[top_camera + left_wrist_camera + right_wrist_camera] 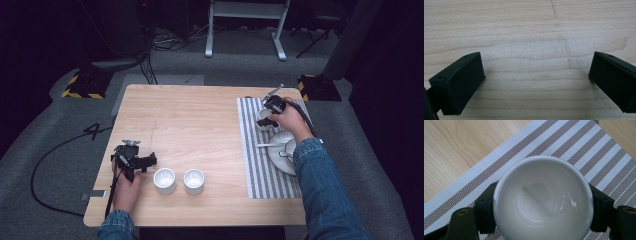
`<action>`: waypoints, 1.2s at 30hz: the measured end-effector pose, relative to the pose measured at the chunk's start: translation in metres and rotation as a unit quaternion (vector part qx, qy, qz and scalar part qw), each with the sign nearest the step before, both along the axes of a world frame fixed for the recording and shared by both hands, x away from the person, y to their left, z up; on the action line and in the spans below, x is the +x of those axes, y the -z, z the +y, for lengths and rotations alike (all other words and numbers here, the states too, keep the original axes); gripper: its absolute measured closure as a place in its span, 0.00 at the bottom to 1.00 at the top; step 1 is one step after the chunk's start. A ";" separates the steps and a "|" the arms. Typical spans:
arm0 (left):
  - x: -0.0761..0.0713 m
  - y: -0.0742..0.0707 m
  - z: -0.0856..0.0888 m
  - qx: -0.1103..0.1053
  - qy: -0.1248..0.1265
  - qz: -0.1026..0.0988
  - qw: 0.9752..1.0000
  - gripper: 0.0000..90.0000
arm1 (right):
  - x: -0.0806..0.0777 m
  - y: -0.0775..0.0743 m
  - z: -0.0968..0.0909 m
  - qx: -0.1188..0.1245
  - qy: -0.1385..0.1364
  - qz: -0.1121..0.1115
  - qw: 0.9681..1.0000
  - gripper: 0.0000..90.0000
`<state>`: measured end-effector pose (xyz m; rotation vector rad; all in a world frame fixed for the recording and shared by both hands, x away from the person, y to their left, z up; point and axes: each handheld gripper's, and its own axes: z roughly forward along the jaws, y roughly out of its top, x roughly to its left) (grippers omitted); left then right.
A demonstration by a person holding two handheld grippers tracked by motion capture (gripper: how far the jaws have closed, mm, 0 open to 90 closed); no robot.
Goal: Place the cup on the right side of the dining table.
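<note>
My right gripper sits at the far end of the striped placemat, shut on a small white cup. In the right gripper view the empty cup stands upright between the two black pads, which press on its left and right sides above the mat. My left gripper rests near the table's front left, open. Its jaws stand wide apart over bare wood with nothing between them. Two more white cups stand side by side just right of it.
A white plate lies on the placemat toward the person, carrying a spoon and another cup. The wooden table is bare across its middle and far left. Dark floor, cables and a stand's legs lie beyond the far edge.
</note>
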<state>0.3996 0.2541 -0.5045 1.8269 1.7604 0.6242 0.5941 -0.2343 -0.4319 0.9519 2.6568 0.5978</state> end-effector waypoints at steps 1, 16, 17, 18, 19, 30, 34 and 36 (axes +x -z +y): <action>0.000 0.000 0.000 0.000 0.000 0.000 1.000 0.00 | 0.001 0.001 -0.001 -0.005 -0.005 0.002 1.000 0.30; 0.000 0.000 0.000 0.000 0.000 0.000 1.000 0.00 | 0.004 0.012 -0.009 0.030 0.027 0.020 0.999 0.30; 0.000 0.000 0.000 0.000 0.000 0.000 1.000 0.00 | 0.004 0.012 -0.010 0.031 0.030 0.021 0.999 0.30; 0.000 0.000 0.000 0.000 0.000 0.000 1.000 0.00 | 0.004 0.012 -0.011 0.034 0.033 0.022 0.999 0.30; 0.000 0.000 0.000 0.000 0.000 0.000 1.000 0.00 | 0.003 0.012 -0.011 0.035 0.034 0.022 0.999 0.30; 0.000 0.000 0.000 0.000 0.000 0.000 1.000 0.00 | -0.003 -0.003 -0.005 0.031 0.052 -0.007 0.998 0.24; 0.000 0.000 0.000 0.000 0.000 0.000 1.000 0.00 | -0.010 -0.018 -0.004 0.032 0.044 -0.029 0.998 0.24; 0.000 0.000 0.000 0.000 0.000 0.000 1.000 0.00 | -0.015 -0.026 -0.003 0.040 0.041 -0.035 0.998 0.24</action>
